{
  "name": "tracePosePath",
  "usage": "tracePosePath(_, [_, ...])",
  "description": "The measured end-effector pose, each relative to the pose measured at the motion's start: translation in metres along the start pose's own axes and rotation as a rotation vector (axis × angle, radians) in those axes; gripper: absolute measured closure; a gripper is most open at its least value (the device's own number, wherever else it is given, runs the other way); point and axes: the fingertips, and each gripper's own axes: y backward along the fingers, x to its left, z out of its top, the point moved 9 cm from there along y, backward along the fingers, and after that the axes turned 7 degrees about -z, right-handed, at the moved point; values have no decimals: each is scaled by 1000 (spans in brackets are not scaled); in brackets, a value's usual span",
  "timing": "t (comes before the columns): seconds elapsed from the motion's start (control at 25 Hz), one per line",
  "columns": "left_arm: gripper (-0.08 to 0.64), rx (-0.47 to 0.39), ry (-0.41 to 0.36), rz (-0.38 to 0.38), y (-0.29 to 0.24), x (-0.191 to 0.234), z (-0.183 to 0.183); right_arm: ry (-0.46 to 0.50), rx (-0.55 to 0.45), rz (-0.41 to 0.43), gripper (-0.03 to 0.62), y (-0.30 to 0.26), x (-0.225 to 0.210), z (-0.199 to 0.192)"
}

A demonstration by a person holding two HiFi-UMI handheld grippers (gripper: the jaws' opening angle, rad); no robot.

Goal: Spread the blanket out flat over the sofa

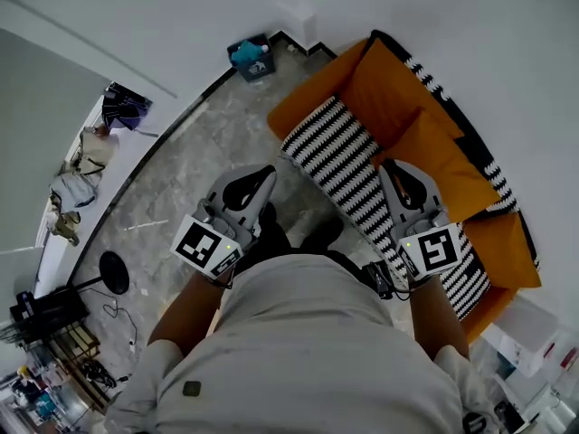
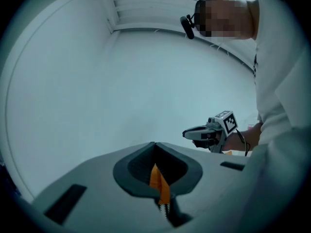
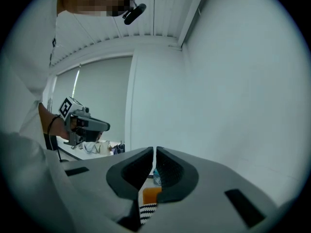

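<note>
A black-and-white zigzag blanket (image 1: 336,165) lies across the seat of the orange sofa (image 1: 389,89), and more of it hangs over the backrest (image 1: 443,89). Both grippers are held up in front of the person, above the sofa's near edge, and neither touches the blanket. My left gripper (image 1: 268,172) has its jaws together with nothing between them (image 2: 154,144). My right gripper (image 1: 387,166) shows only a hairline slit between its jaws, which hold nothing (image 3: 154,150). Below each pair of jaws, a sliver of orange sofa (image 3: 151,194) and striped blanket (image 3: 147,210) shows.
A grey marble floor (image 1: 208,143) runs left of the sofa. A blue basket (image 1: 251,57) stands at the wall corner. A black round lamp base (image 1: 113,271) with cables and clutter sits at the lower left. White boxes stand past the sofa's right end (image 1: 534,351).
</note>
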Motion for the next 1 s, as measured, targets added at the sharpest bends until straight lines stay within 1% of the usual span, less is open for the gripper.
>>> tracePosePath(0.16, [551, 6, -39, -8, 19, -11, 6, 6, 13, 8, 553, 15, 14, 0])
tracePosePath(0.36, [551, -24, -72, -44, 55, -27, 12, 19, 1, -23, 557, 46, 51, 13])
tracePosePath(0.48, [551, -40, -80, -79, 89, -40, 9, 35, -3, -44, 558, 63, 88, 22])
tracePosePath(0.56, [551, -45, -79, -98, 114, -52, 4, 28, -8, -52, 558, 74, 115, 25])
tracePosePath(0.76, [551, -89, -65, -120, 175, -82, -8, 13, -13, -70, 560, 109, 186, 30])
tracePosePath(0.88, [551, -95, -80, -137, 214, -91, -11, 12, -25, -88, 561, 126, 234, 32])
tracePosePath(1.0, [551, -109, -91, -143, 245, -98, -12, 7, -34, -104, 561, 141, 272, 35])
